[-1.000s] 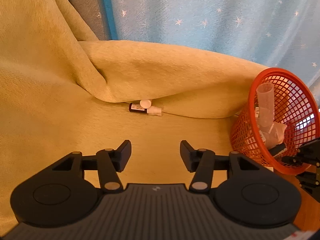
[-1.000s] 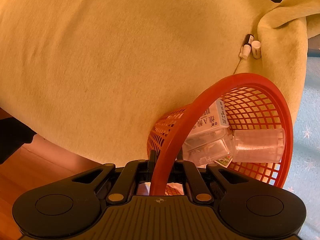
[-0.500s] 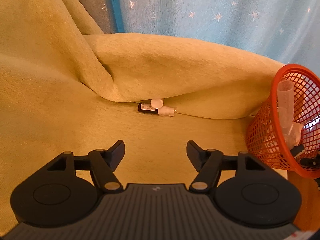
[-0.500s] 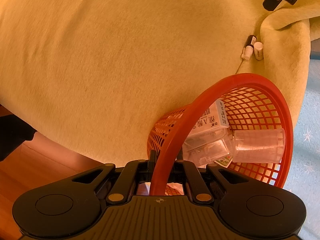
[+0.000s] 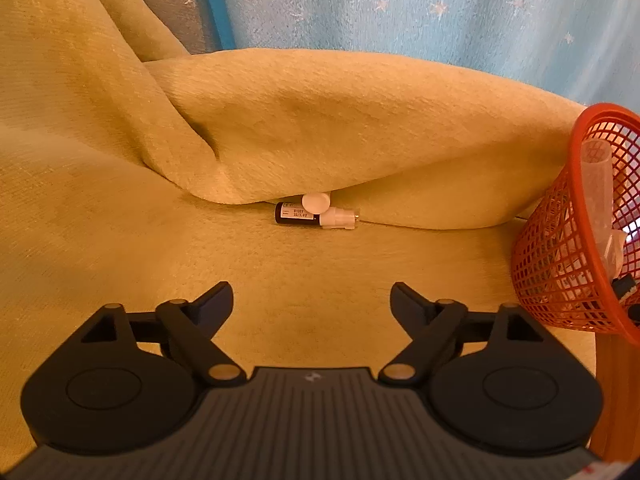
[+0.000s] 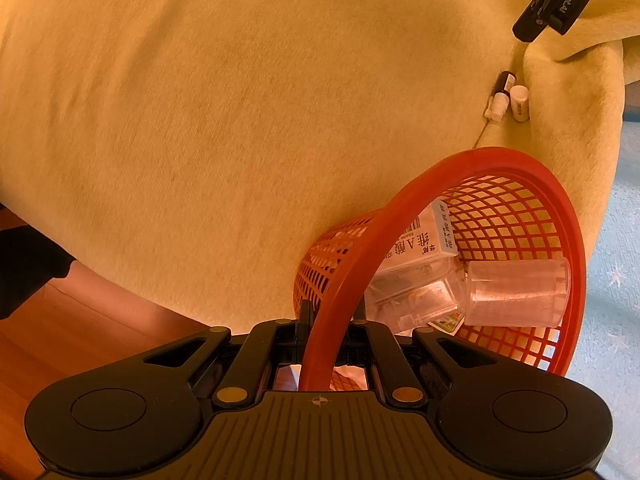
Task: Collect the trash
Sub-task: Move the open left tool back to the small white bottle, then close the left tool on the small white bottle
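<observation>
Yellow-green blanket (image 5: 120, 200) holds a dark vial (image 5: 295, 213) and white bottle (image 5: 317, 201) at its fold; left tongs (image 5: 311, 300), spread, approach to pinch, while right tongs (image 6: 330, 312) clamp the red mesh basket (image 6: 520, 168) rim.

Ahead of my left gripper (image 5: 311, 300): a small bottle (image 5: 295, 213) lying on the blanket (image 5: 120, 200), well apart from my fingers.
Behind the bottle: a capped vial (image 5: 316, 201), touching it, tucked under the blanket's fold (image 5: 320, 128).
Right of the bottle: the basket (image 5: 560, 280), tilted, at the blanket's edge.
In the basket: a carton (image 6: 424, 240), a cup (image 6: 516, 292).
My right gripper (image 6: 329, 316): on the basket's near rim.
Behind the fold: a curtain (image 5: 400, 8).
</observation>
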Motion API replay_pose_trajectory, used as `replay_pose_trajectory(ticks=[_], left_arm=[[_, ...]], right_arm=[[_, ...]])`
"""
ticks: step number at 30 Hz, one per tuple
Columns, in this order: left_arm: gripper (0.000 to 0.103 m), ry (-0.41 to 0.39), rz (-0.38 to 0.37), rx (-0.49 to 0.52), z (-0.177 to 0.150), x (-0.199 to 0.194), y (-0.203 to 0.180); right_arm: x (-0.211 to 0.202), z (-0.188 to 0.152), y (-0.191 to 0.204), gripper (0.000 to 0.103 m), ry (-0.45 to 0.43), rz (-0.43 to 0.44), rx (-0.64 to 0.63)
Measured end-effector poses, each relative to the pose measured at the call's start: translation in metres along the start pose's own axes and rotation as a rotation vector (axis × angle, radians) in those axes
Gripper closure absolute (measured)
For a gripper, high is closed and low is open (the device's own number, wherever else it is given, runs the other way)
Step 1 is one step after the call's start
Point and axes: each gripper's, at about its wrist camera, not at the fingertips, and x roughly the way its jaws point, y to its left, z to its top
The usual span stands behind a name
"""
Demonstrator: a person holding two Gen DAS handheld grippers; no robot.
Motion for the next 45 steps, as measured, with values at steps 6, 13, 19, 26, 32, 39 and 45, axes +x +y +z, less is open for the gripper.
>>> replay_pose_trajectory(ticks=[6,13,19,26,32,39,45], left_arm=[[0.016,0.009,-0.011,0.018,0.003,0.012,-0.001],[0.012,0.018,-0.008,0.042,0.008,0.03,-0.002],[0.007,0.019,-0.007,0.062,0.013,0.049,-0.002],[0.004,0.0,-0.023,0.08,0.021,0.081,0.0],[0.003,-0.006,-0.046,0.081,0.029,0.108,0.002],[0.002,-0.03,-0.034,0.089,0.035,0.133,0.001],[0.003,-0.057,-0.054,0.027,0.047,0.152,0.004]], right_arm=[[-0.002,-0.001,-0.002,0.1,0.001,0.009,0.001],[-0.003,0.002,-0.006,0.1,0.004,0.018,0.003],[-0.004,0.001,-0.009,0.1,0.001,0.026,0.006],[-0.005,-0.002,-0.013,0.1,-0.007,0.04,0.032],[-0.005,-0.004,-0.014,0.1,-0.013,0.042,0.034],[-0.005,-0.007,-0.014,0.101,-0.025,0.052,0.054],[-0.005,-0.007,-0.014,0.101,-0.031,0.06,0.074]])
